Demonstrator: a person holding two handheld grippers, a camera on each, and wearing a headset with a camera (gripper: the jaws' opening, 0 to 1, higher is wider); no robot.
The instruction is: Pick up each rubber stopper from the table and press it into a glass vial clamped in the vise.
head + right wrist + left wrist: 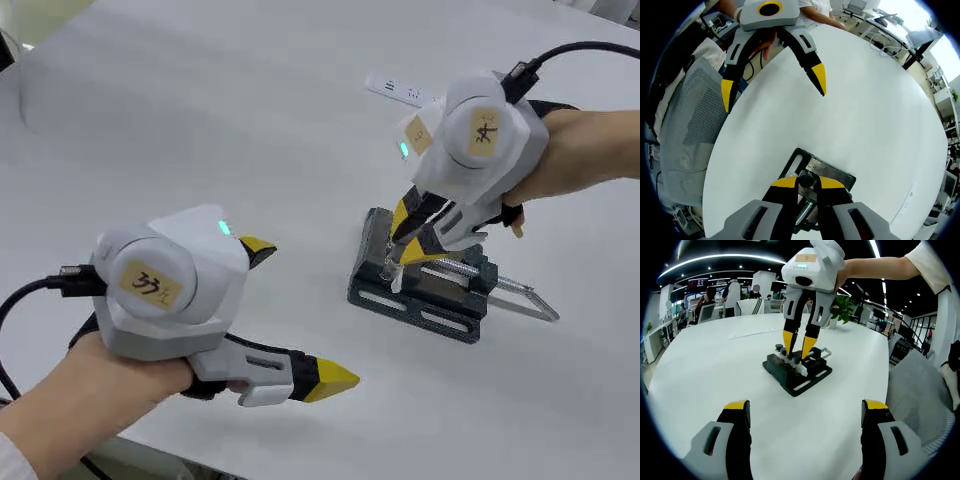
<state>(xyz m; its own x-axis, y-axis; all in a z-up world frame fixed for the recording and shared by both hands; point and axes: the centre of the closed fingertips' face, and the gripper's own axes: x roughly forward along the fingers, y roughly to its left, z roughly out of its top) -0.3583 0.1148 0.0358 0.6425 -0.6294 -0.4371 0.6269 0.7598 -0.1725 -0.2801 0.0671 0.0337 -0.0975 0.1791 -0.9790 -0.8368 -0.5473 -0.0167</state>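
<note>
The right tool (400,250) points down over the vise (425,300), which stands on the white tabletop (200,120). Its jaws are drawn almost together. In the right gripper view the two yellow tips of this tool (807,182) press on either side of a dark round stopper (806,179), which is directly above the vise (832,175). Whether the stopper is already seated in a vial cannot be told from that view. In the head view a pale vial (397,282) stands upright in the vise just under the tips.

The left tool (297,313) is held low and near the person, well apart from the vise. Its jaws are spread wide and have hold of nothing. In the left gripper view its tips (806,407) frame bare tabletop (700,370), with the vise (807,377) and the right tool (796,354) straight ahead. In the right gripper view the left tool (774,90) is across the tabletop (880,100), its jaws gaping. A grey mesh chair (685,125) stands beside the tabletop edge.
</note>
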